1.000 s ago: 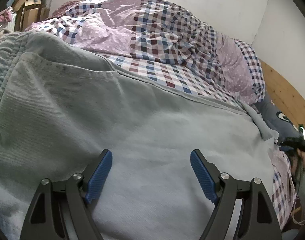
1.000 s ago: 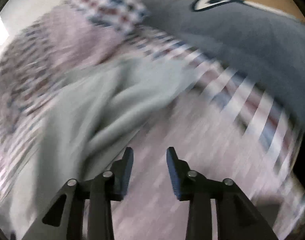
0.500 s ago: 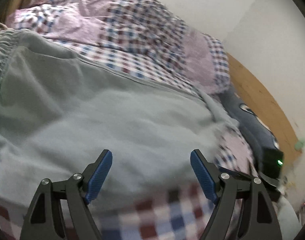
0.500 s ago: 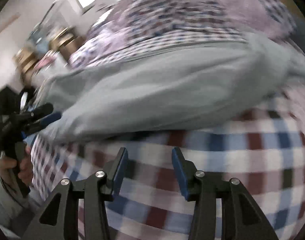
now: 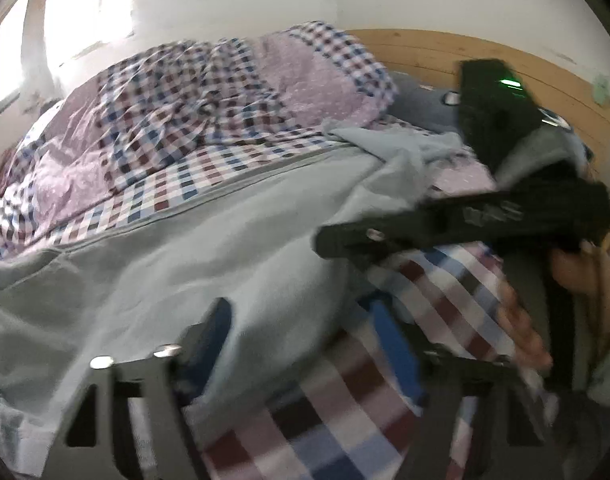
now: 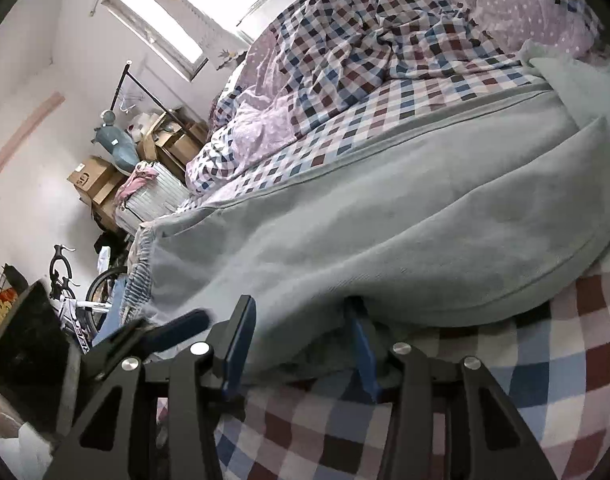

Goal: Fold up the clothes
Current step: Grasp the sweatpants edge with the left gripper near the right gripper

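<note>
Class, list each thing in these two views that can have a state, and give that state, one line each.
grey garment: spread flat on the bed, near edge lying between the right gripper's fingers.
left gripper: open, at the garment's near edge.
right gripper: open, not yet closed on the fabric.
quilt: crumpled behind the garment.
checked sheet: laid flat.

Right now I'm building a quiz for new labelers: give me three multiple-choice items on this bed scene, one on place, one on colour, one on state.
1. Where does the grey-green garment lie?
A on the checked bedsheet
B on the floor
C on a chair

2. What colour are the gripper pads?
A red
B blue
C yellow

3. How is the right gripper set?
A shut on nothing
B open at the garment's near edge
C out of view

Answers: 1 A, checks show around the cloth; 2 B, blue faces show on both fingers; 3 B, the fingers stand apart with the hem between them.
</note>
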{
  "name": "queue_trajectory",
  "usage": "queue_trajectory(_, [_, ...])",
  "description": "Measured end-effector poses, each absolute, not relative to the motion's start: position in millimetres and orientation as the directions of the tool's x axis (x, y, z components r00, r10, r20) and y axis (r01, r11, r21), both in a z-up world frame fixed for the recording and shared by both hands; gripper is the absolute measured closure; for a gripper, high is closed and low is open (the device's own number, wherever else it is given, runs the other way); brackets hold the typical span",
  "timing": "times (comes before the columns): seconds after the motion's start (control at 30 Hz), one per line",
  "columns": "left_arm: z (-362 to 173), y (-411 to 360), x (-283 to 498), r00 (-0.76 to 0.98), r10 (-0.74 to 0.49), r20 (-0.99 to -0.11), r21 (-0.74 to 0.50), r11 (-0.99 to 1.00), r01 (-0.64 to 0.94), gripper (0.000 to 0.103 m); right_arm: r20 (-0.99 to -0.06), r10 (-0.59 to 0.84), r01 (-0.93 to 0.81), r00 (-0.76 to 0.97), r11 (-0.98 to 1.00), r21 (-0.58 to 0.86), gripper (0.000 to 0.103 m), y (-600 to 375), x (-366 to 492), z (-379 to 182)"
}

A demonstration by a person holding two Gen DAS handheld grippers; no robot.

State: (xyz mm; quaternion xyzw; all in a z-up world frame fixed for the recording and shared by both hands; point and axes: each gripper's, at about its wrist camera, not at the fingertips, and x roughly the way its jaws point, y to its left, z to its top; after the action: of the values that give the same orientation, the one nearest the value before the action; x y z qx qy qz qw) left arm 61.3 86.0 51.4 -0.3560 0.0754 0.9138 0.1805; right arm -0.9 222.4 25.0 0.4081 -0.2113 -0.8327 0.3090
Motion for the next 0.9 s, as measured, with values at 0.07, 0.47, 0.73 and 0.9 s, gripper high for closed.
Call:
queue_trajectory(0.07, [46,78,49,-0.666,0.279,-0.692,-0.032,-0.934,-0.357,0.075,-0.552,-0.675,0.342,-0.49,-0.731,0.59,0.052,225,-3,32])
queue_trajectory(0.47, [44,43,29,-0.604,0.433,-0.669,-0.293,-0.9,-0.321,0.087,-0.626,-0.7,0.646,-0.342,-0.659,0.384,0.051,190,25,42])
queue_trajectory(0.73, [43,25,24,-0.56,0.532,-0.635,-0.449,-0.844,-0.294,0.088,-0.663,-0.638,0.699,-0.391,-0.674,0.236,0.051,167,10,23])
queue_trajectory(0.9, [46,20,23,-0.554,0.549,-0.625,-0.468,-0.832,-0.297,0.088,-0.673,-0.652,0.748,-0.348,-0.626,0.221,0.051,158,-5,18])
